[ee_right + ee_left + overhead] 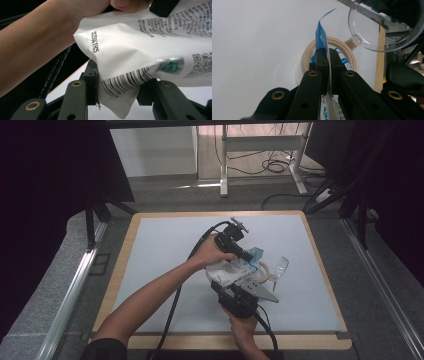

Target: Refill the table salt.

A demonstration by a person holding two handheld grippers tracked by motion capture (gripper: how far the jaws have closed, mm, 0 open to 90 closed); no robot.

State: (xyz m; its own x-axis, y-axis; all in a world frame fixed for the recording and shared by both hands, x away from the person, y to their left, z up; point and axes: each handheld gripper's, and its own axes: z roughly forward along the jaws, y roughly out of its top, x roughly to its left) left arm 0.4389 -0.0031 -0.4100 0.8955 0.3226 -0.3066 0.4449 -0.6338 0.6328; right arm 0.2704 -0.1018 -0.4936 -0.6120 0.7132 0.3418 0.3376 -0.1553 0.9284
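Observation:
A white pouch [227,270] with printed text and a blue top hangs between both grippers over the table's middle. My left gripper [327,53] is shut on the pouch's blue top edge [321,37]. Under it stands a round container with a beige rim [307,56], and its clear hinged lid [372,27] is swung open to the side. My right gripper [120,85] is shut on the pouch's lower end [140,42], by the barcode. In the high view the left gripper [250,257] is at the far side, the right gripper [235,282] at the near side, and the beige rim [264,272] is beside them.
A pale grey mat [165,250] covers a wood-edged board. The person's left forearm [37,42] reaches across close above the right gripper. Black cables trail from both grippers toward the near edge. Desk legs and cables [270,165] lie on the floor beyond.

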